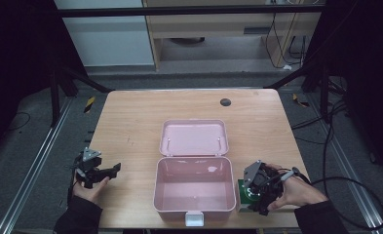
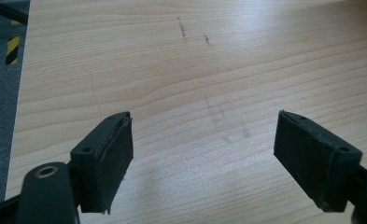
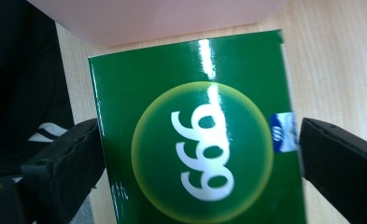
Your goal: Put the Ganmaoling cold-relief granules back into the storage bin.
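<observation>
Green box [image 3: 195, 149] sits between the right tongs [image 3: 197, 158], gripped; left tongs [image 2: 202, 163] released.

Wooden table [image 1: 130, 122] with open pink box [image 1: 194, 187] and green carton [image 1: 247, 195].

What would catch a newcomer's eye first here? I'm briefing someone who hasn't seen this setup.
The open pink box at the middle of the wooden table, its lid laid back and nothing visible inside. Next, the glossy green packet with white "999", right of the box, between the right gripper's jaws. The left gripper hangs open over bare wood.
</observation>
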`<act>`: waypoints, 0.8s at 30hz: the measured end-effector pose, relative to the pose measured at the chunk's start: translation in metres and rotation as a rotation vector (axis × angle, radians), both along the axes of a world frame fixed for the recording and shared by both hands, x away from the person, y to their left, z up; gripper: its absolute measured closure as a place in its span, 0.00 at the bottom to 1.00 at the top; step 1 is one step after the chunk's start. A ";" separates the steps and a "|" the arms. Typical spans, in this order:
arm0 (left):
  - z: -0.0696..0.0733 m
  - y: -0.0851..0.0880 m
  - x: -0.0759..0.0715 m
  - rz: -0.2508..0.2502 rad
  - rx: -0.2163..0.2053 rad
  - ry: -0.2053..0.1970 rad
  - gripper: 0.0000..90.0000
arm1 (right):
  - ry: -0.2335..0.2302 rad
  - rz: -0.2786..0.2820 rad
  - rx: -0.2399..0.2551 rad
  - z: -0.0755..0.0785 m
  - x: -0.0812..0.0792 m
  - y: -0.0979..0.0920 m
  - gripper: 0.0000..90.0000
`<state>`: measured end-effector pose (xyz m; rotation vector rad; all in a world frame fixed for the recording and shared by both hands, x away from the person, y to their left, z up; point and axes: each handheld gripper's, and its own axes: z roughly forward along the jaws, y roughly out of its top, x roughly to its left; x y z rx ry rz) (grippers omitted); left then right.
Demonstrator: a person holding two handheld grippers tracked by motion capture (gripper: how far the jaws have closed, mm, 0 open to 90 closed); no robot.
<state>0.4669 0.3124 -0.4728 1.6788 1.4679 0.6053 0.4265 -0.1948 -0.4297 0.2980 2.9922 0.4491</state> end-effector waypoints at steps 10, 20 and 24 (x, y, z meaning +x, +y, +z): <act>-0.001 0.000 0.000 0.001 0.002 0.000 0.21 | 0.031 -0.007 0.006 -0.017 0.004 -0.003 0.07; -0.001 0.000 0.000 -0.001 0.004 0.003 0.21 | 0.046 0.003 0.010 -0.020 0.005 -0.003 0.11; -0.001 0.000 0.000 -0.003 0.006 0.003 0.21 | 0.055 -0.002 0.014 -0.018 0.005 -0.004 0.15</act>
